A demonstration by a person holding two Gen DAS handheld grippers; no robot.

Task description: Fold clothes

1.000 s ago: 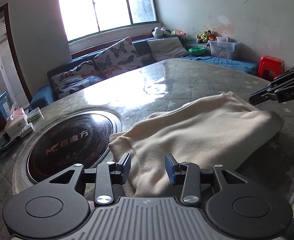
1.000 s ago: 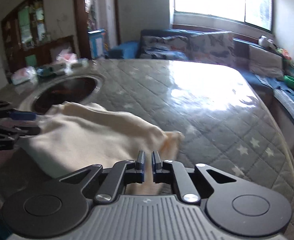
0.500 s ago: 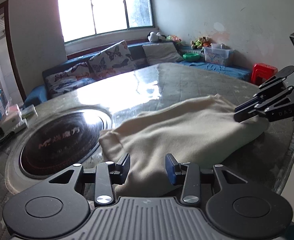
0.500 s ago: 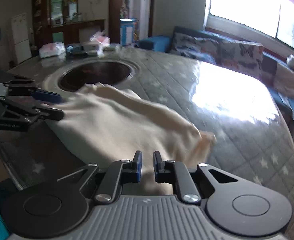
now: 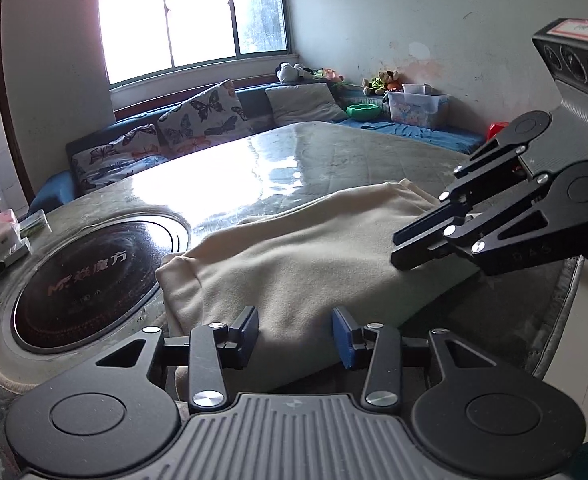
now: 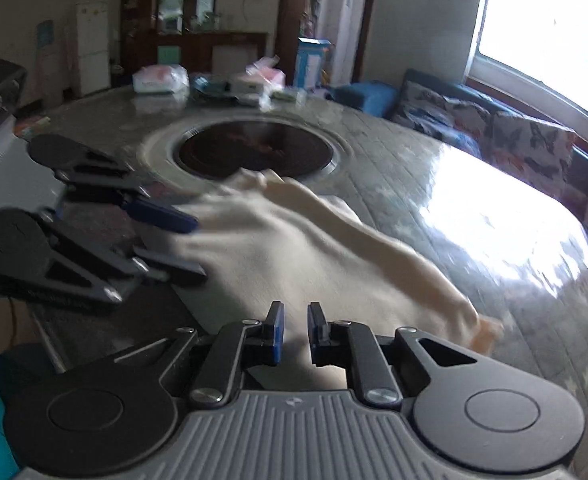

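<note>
A cream garment point(image 5: 294, 256) lies bunched on the round quilted table, also seen in the right wrist view point(image 6: 294, 252). My left gripper point(image 5: 296, 334) is open, its jaws wide apart over the garment's near edge, holding nothing. It also shows at the left of the right wrist view point(image 6: 189, 246). My right gripper point(image 6: 294, 330) has its jaws a small gap apart over the garment's near edge, with no cloth pinched between them. From the left wrist view it hangs above the garment's right end point(image 5: 404, 248).
A dark round hotplate point(image 5: 89, 276) is set into the table point(image 5: 334, 152) left of the garment. Tissue packs and boxes point(image 6: 213, 80) sit at the table's far side. A sofa with butterfly cushions point(image 5: 197, 120) runs under the window. The table's edge point(image 5: 554, 320) is close on the right.
Both grippers have drawn back toward the table's near edge. My right gripper's jaws have parted from nearly shut to a small gap. The garment has shifted nearer the hotplate.
</note>
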